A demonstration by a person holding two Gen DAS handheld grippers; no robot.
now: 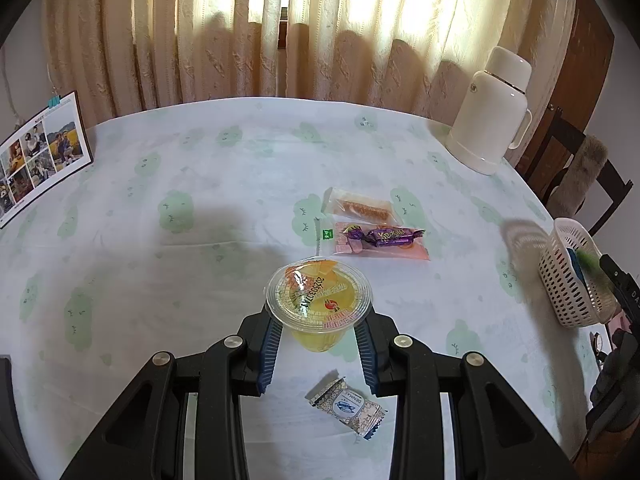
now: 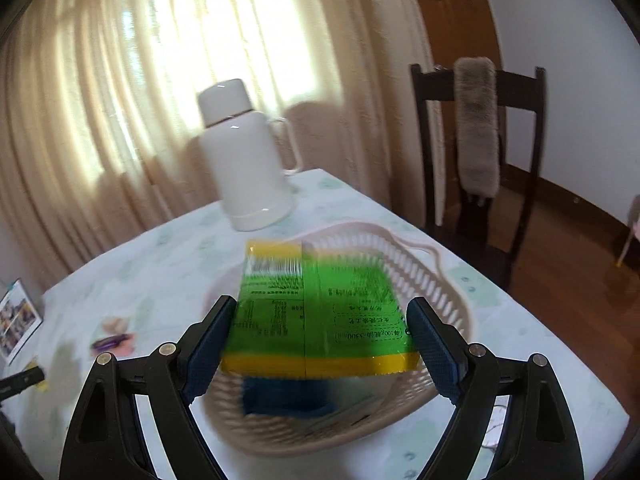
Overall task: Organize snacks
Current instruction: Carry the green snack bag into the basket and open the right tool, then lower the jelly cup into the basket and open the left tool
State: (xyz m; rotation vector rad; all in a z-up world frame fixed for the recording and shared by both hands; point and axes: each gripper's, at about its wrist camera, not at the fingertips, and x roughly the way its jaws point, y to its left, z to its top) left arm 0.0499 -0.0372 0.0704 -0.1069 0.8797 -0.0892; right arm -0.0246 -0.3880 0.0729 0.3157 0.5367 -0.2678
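Note:
My left gripper [image 1: 318, 336] is shut on a yellow jelly cup [image 1: 319, 298], held a little above the table. A small patterned snack packet [image 1: 347, 407] lies under the gripper. A clear packet with an orange stick [image 1: 361, 207] and a pink bag with purple candy [image 1: 380, 238] lie further ahead. The white basket [image 1: 570, 280] stands at the right edge. In the right wrist view, a green and yellow packet [image 2: 320, 312] hangs blurred between the wide-apart fingers of my right gripper [image 2: 320, 344], over the basket [image 2: 436, 280], which holds a blue packet [image 2: 284, 398].
A white thermos jug [image 1: 490, 112] stands at the table's far right corner, behind the basket [image 2: 248, 156]. A photo calendar [image 1: 38, 156] stands at the left edge. A dark chair [image 2: 476, 152] with a fur cover sits past the table's right side. Curtains hang behind.

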